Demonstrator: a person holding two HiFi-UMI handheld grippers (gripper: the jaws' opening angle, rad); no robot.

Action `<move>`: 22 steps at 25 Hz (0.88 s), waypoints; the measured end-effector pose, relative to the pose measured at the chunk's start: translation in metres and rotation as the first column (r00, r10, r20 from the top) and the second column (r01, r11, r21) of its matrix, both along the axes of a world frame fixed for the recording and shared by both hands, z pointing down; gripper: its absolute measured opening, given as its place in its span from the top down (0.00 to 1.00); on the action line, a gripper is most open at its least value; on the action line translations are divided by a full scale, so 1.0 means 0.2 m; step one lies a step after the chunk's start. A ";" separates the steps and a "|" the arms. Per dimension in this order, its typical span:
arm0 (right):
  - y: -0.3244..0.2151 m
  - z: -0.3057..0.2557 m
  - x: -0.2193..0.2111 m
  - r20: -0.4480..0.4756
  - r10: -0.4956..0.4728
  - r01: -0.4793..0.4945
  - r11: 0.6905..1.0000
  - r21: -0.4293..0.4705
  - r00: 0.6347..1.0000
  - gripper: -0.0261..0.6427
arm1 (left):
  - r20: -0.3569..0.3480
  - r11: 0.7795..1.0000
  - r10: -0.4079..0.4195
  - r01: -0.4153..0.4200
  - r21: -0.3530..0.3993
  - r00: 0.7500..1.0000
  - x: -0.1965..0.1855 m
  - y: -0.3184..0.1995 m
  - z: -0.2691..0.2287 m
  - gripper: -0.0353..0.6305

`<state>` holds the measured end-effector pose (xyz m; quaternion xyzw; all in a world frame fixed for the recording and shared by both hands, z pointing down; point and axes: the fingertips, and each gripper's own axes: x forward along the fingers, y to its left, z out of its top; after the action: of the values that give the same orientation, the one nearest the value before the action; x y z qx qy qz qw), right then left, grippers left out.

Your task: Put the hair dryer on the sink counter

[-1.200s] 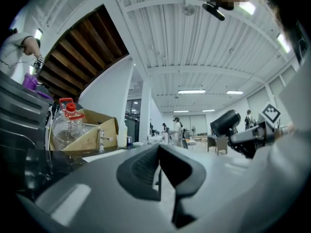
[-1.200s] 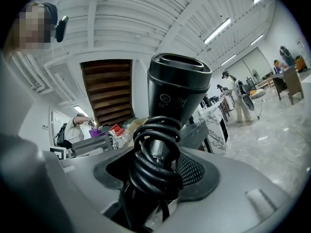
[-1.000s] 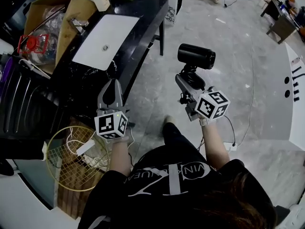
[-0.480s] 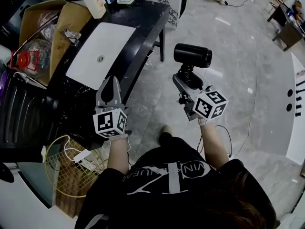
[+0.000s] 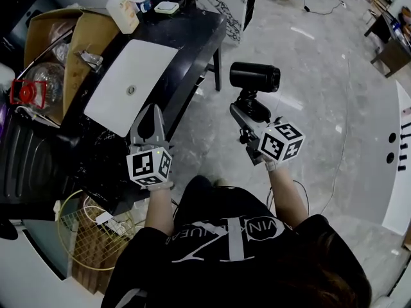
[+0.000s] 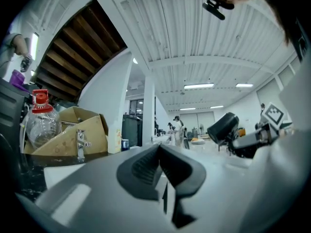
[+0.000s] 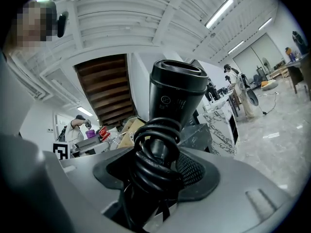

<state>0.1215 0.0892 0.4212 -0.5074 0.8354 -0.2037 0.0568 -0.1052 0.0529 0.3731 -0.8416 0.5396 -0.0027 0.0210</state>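
The right claw (image 5: 246, 110) is gripping the hair dryer (image 5: 255, 76) by its handle, jaws spread wide around the coiled cord (image 7: 154, 161) wound on that handle, pads pressing in from both sides. The black barrel is sitting above the claw, lying level and crosswise. The dryer is hanging in the air over the grey floor (image 5: 321, 95), just off the near corner of the black bench (image 5: 192, 34), not touching it. The left claw (image 5: 151, 117) is hovering at the bench's front edge near the white sink (image 5: 131, 76), jaws pressed together with nothing between them. A soap bottle (image 5: 122, 13) and a cardboard box (image 5: 48, 34) are sitting at the bench's far side.
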 end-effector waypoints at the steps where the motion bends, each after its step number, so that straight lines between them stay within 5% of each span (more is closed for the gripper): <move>1: -0.01 0.00 0.01 -0.001 -0.002 0.002 1.000 0.001 1.000 0.55 | -0.002 1.000 -0.002 0.002 0.001 1.000 0.01 -0.02 -0.01 0.95; 9: -0.26 0.03 0.02 0.011 -0.018 0.018 1.000 -0.006 1.000 0.55 | -0.032 1.000 0.008 -0.008 -0.002 0.999 0.06 -0.28 -0.01 0.95; 22: -1.02 -0.02 -0.09 0.004 -0.091 0.092 0.996 -0.018 0.996 0.55 | -0.152 1.000 0.002 -0.002 0.000 0.988 0.05 -1.02 -0.15 0.95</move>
<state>0.1036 -0.1152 0.4173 -0.4687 0.8558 -0.2145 0.0443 -0.0957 -0.1503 0.3430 -0.8400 0.5387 0.0616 -0.0204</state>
